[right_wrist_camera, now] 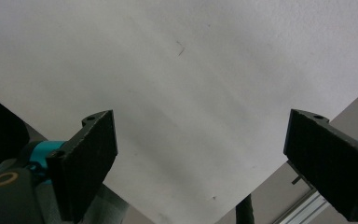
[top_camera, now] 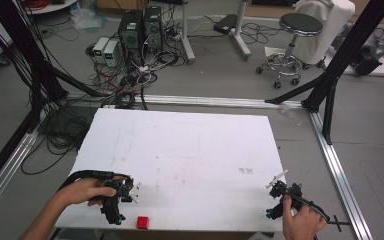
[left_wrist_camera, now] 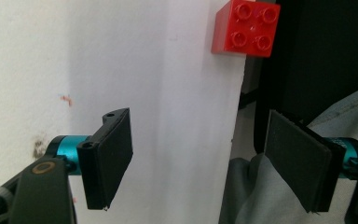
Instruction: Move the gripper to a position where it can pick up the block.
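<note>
A red four-stud brick [top_camera: 142, 222] lies at the front edge of the white table [top_camera: 180, 145], left of centre. My left gripper [top_camera: 117, 212] is held just left of it, low over the front-left part of the table. In the left gripper view the brick [left_wrist_camera: 247, 28] sits ahead and to the right at the table's rim [left_wrist_camera: 168, 93], and my left gripper [left_wrist_camera: 200, 140] is open and holds nothing. My right gripper [top_camera: 280, 194] hovers over the front-right corner. It [right_wrist_camera: 200, 140] is open wide above the bare white table [right_wrist_camera: 191, 70].
Aluminium rails [top_camera: 340, 170] frame the table, with black struts [top_camera: 330, 75] at the right and left. Behind it on the floor are computer towers [top_camera: 140, 30], tangled cables [top_camera: 125, 80] and a round stool [top_camera: 300, 25]. A grey trouser leg [left_wrist_camera: 261, 186] lies below the table's edge.
</note>
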The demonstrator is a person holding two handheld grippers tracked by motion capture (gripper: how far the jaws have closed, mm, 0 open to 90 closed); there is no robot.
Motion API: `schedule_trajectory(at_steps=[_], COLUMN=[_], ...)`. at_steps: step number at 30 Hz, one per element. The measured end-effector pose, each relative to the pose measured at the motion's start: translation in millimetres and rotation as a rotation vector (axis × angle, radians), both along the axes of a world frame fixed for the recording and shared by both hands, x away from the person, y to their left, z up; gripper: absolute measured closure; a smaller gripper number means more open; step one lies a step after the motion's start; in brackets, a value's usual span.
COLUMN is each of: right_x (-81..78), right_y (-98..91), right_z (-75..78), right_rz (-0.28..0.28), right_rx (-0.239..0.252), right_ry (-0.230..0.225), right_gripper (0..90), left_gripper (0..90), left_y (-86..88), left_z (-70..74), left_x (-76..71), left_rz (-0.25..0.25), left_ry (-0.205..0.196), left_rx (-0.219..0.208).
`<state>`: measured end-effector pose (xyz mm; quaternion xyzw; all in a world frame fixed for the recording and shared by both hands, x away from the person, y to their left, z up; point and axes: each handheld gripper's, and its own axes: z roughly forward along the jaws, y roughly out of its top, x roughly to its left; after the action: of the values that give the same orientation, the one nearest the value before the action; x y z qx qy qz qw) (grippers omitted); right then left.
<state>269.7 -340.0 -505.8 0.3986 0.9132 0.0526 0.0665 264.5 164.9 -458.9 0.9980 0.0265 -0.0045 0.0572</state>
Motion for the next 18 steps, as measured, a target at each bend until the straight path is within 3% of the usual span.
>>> schedule_trajectory(at_steps=[18], right_x=[0.7], right_y=[1.6], right_z=[0.6], right_rz=[0.009], right_rx=[0.006], right_ry=[-0.006], right_gripper=[8.8], left_gripper=[23.6], left_y=[-34.2], left_z=[-15.5], left_x=[-15.2], left_rz=[-0.111], left_ry=[-0.006], left_rx=[0.044])
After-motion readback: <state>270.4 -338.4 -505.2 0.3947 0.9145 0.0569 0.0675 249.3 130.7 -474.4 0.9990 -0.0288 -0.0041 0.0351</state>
